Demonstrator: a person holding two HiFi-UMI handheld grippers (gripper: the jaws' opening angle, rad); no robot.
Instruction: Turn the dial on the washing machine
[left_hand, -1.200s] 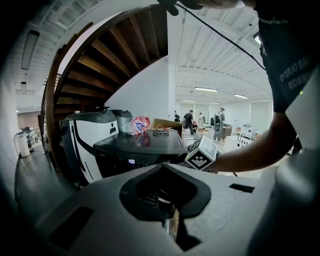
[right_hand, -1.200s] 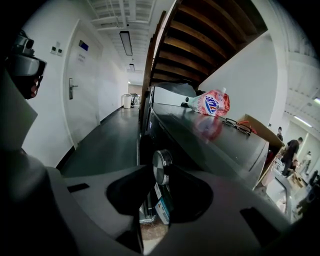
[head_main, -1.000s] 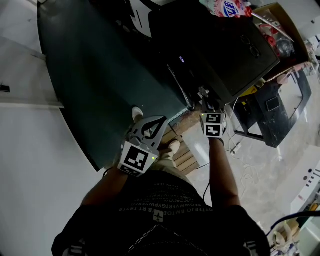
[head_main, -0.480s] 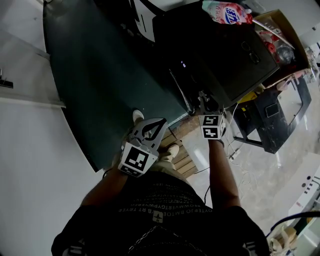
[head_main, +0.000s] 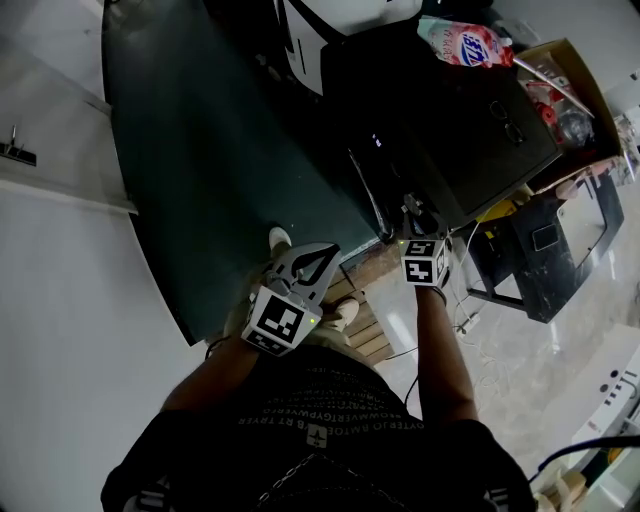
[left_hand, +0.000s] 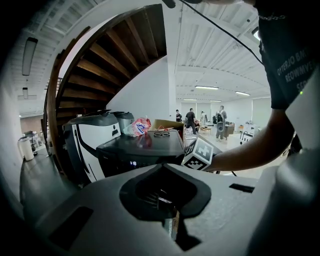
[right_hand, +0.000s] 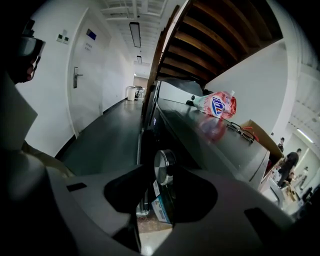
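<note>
Right tool (head_main: 414, 214) is at the front edge of the washing machine (head_main: 450, 120), nose angled down at the control panel. Its jaws have just been opening and now stand apart. The dial (right_hand: 164, 166), a round silver-faced knob on the machine's front, sits in the gap between them, and no pad looks pressed on it, so I read this as a release, not a grip. Left tool (head_main: 322, 252) is closed on nothing, parked well clear of the machine on the person's side, doing no work. Can't tell from here which setting the dial is on.

Risks from here: the dial is in the jaw gap, so pulling back skewed could drag one pad over the rim and knock it off whatever position it has. If another turn is needed, the tool's tilted approach to a smooth metal rim invites slip: pads closing off-centre would ride off the edge, or turn without taking the dial along. Closing too deep could pinch the panel behind the dial instead.

Lesser risk: a detergent pouch (head_main: 465, 42) and glasses (head_main: 506, 118) lie loose on top of the machine, further back. A hard push on the front could shake them.
</note>
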